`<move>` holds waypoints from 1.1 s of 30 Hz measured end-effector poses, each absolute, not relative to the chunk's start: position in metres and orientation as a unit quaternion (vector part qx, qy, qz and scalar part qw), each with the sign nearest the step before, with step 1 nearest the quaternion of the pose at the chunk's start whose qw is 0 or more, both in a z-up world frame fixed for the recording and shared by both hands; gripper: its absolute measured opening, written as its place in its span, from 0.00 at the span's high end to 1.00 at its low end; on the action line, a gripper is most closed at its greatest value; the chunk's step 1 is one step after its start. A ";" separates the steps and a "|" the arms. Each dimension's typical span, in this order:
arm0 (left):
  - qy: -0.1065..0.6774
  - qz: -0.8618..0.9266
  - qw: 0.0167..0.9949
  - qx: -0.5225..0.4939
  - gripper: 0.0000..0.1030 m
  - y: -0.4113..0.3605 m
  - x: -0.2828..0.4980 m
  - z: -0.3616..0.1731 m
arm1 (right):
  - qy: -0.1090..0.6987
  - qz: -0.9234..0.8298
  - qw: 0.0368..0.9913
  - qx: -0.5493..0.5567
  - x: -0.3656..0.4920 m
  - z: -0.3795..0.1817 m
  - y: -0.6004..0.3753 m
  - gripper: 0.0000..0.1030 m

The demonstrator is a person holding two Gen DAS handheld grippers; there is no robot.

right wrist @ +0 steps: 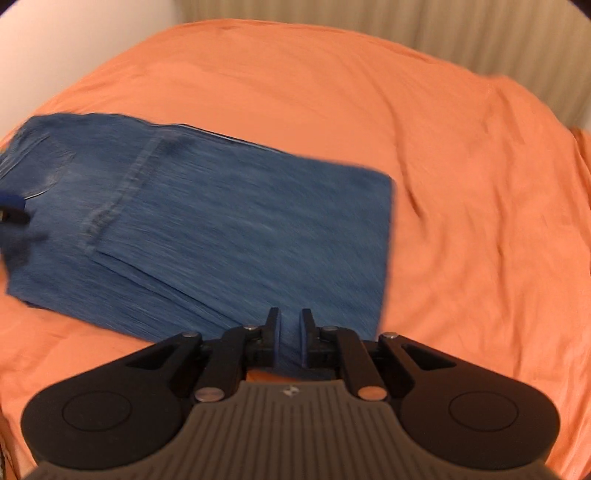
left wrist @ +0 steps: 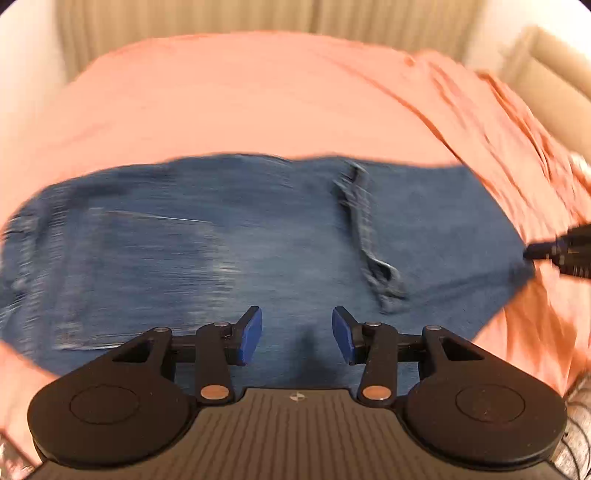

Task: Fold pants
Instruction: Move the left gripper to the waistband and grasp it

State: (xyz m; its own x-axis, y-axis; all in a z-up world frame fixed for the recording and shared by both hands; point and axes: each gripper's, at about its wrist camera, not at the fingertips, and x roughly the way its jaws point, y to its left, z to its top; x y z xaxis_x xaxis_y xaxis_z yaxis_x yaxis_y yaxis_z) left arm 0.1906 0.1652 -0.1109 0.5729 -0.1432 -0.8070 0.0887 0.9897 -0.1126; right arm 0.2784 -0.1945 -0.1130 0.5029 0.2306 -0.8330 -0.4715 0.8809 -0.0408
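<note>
Folded blue jeans lie flat on an orange bed sheet. My left gripper is open and empty, just above the near edge of the jeans. My right gripper has its jaws narrowly apart with the near edge of the jeans between them, and no clear gap shows beside the denim. It also shows at the right edge of the left wrist view, at a corner of the jeans. The left gripper's blue tip shows at the left edge of the right wrist view. Both views are blurred.
The orange sheet covers the whole bed, with wrinkles on the right side. A beige curtain hangs behind the bed. A beige headboard or cushion stands at the far right.
</note>
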 end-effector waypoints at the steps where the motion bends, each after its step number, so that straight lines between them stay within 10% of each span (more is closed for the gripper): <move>1: 0.450 -0.054 0.890 -0.042 0.48 0.178 0.187 -0.106 | 0.450 0.218 0.853 -0.151 0.279 -0.111 -0.182 0.92; 20: 0.324 0.133 0.837 -0.421 0.25 0.412 0.133 -0.166 | 0.422 0.337 0.804 -0.250 0.324 -0.119 -0.013 0.72; 33: 0.300 0.124 0.831 -0.452 0.27 0.424 0.180 -0.207 | 0.444 0.357 0.768 -0.292 0.376 -0.151 0.038 0.66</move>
State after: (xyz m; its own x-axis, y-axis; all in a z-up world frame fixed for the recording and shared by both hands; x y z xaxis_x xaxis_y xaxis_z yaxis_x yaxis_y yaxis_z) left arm 0.1800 0.4241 -0.2074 0.7896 -0.0641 -0.6103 -0.4772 0.5610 -0.6764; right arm 0.3762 0.0377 -0.1514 0.3511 0.2888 -0.8907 -0.8071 0.5756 -0.1315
